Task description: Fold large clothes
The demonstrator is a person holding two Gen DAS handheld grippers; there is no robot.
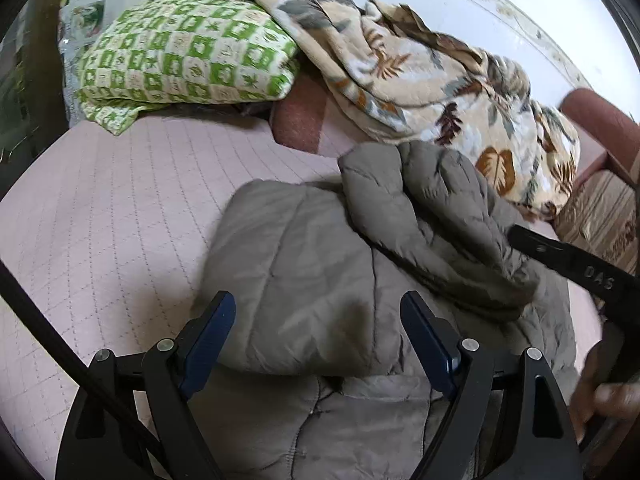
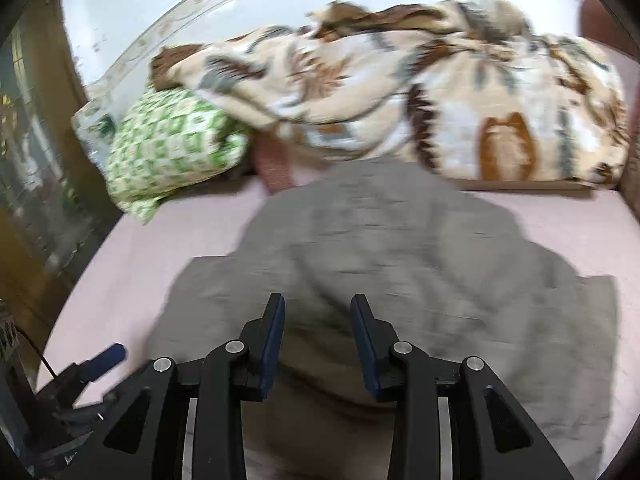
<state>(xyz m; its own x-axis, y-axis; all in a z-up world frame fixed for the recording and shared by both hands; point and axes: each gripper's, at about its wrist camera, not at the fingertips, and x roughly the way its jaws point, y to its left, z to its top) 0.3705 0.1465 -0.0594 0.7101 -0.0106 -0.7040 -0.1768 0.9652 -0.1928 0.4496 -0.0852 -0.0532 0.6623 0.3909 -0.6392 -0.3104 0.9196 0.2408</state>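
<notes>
I see open pink bedspread (image 1: 120, 208) left of the grey jacket (image 1: 320, 280), while the leaf-print blanket (image 1: 440, 92) and green checked pillow (image 1: 180, 56) block the far side.

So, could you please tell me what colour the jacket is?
The jacket is grey-brown; the left wrist view shows it best.

The jacket (image 1: 320, 264) is grey-brown quilted cloth, matt, puffy and creased, lying on a pale pink stitched bedcover (image 1: 120, 208) of soft matt fabric. Behind it a blanket (image 1: 420, 80) looks thick and fleecy with a leaf print, and a pillow (image 1: 184, 56) wears woven green-checked cloth. The left gripper (image 1: 318, 340) is matt black plastic with dark blue pads (image 1: 208, 340) and shiny metal pins.
</notes>
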